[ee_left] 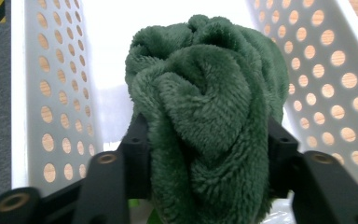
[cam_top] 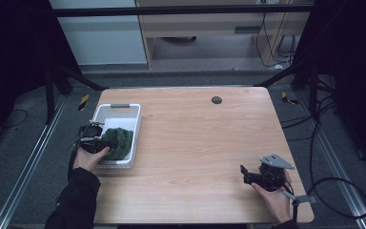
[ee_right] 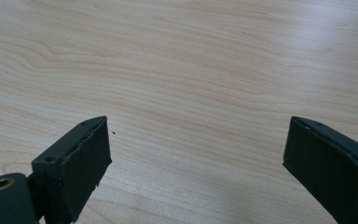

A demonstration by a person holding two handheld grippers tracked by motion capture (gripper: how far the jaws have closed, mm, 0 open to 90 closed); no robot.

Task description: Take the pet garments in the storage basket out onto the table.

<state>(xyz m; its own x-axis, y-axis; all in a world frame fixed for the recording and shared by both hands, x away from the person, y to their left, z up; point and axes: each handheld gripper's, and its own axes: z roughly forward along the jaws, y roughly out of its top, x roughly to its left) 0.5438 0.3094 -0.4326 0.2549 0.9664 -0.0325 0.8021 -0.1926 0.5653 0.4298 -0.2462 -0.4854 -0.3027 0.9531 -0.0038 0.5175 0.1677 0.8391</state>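
Note:
A crumpled dark green fleece cloth (cam_top: 118, 140) lies in a white perforated basket (cam_top: 119, 107) at the table's left side. My left gripper (cam_top: 97, 138) reaches into the basket from the near left. In the left gripper view both black jaws press into the sides of the green cloth (ee_left: 205, 116), which bulges up between them, with the basket walls (ee_left: 60, 93) behind. My right gripper (cam_top: 244, 174) rests near the table's front right corner. Its jaws stand wide apart over bare wood, right gripper (ee_right: 196, 144) holding nothing.
A small black round grommet (cam_top: 216, 99) sits in the wooden tabletop (cam_top: 195, 143) near the far edge. Black frame struts (cam_top: 76, 76) flank the far corners. A cable (cam_top: 336, 191) loops on the floor to the right.

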